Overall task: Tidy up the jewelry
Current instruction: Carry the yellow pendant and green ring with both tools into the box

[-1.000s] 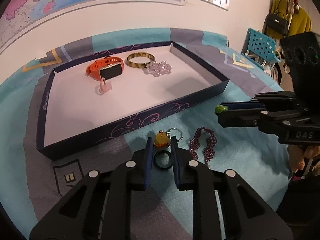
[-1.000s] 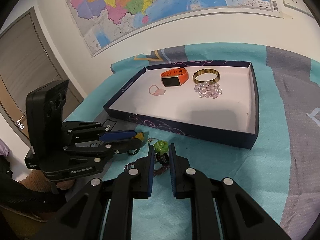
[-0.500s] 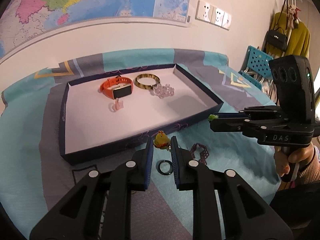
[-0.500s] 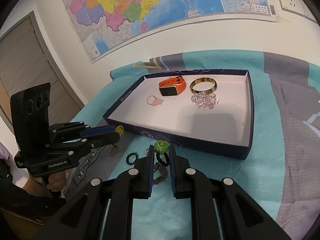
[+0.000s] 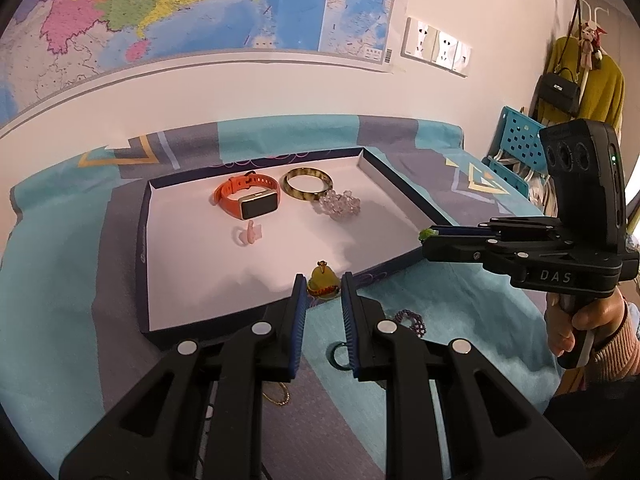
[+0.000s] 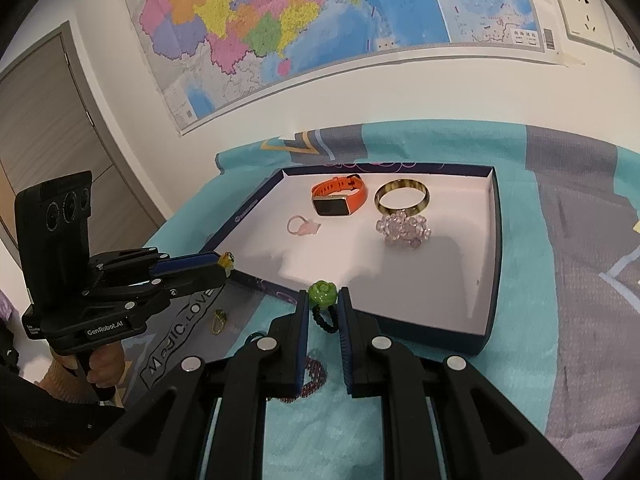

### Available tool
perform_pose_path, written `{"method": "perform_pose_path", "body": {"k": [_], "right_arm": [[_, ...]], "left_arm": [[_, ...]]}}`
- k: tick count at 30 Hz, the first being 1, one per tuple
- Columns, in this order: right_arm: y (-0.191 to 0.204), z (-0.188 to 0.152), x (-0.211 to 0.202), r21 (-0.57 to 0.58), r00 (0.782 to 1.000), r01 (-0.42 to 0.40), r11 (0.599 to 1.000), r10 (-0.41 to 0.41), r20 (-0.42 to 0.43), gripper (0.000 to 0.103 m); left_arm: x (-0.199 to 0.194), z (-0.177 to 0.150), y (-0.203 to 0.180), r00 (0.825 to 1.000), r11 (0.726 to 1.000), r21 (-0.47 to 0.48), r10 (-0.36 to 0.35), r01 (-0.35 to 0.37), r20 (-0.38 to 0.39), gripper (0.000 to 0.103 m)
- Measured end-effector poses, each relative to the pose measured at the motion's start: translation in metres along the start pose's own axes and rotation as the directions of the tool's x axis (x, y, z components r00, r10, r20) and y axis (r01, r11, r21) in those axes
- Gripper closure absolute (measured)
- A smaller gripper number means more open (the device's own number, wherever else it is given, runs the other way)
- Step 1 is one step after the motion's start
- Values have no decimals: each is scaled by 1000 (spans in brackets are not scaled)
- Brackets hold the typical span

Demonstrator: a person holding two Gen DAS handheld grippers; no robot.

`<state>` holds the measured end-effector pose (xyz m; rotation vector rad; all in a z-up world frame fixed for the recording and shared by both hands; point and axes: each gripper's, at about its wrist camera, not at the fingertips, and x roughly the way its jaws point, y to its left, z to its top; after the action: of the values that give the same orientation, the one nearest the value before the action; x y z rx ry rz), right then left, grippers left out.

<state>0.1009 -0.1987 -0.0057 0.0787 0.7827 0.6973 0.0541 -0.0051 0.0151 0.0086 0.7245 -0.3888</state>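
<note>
My left gripper (image 5: 323,280) is shut on a yellow pendant (image 5: 325,282) and holds it above the cloth, just in front of the near wall of the dark blue tray (image 5: 141,248). In the right wrist view the same pendant (image 6: 228,260) shows at the left gripper's tip. My right gripper (image 6: 323,295) is shut on a green flower ring (image 6: 322,293) with a black band, also just in front of the tray (image 6: 420,328). Inside lie an orange watch (image 5: 248,200), a tortoiseshell bangle (image 5: 308,188), a crystal bracelet (image 5: 340,206) and a pink ring (image 5: 248,236).
On the teal and grey cloth, near the grippers, lie a black ring (image 5: 338,356), a purple bead necklace (image 5: 410,318) and a gold chain (image 5: 278,394). A small gold piece (image 6: 219,320) lies by the tray's left corner. A wall with a map stands behind; a blue crate (image 5: 520,148) is at right.
My left gripper has risen with the yellow pendant, and the black ring now lies on the cloth below its fingers. The right gripper has kept the green ring almost still.
</note>
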Motion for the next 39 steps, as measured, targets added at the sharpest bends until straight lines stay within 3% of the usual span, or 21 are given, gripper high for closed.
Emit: {"method": "perform_pose_path", "body": {"k": [39], "right_arm": [[-19,33,54,-47,993,114,992,-116,-36,90]], "left_arm": [[46,23,25,998,998,-50,40,-42,-43,85]]}}
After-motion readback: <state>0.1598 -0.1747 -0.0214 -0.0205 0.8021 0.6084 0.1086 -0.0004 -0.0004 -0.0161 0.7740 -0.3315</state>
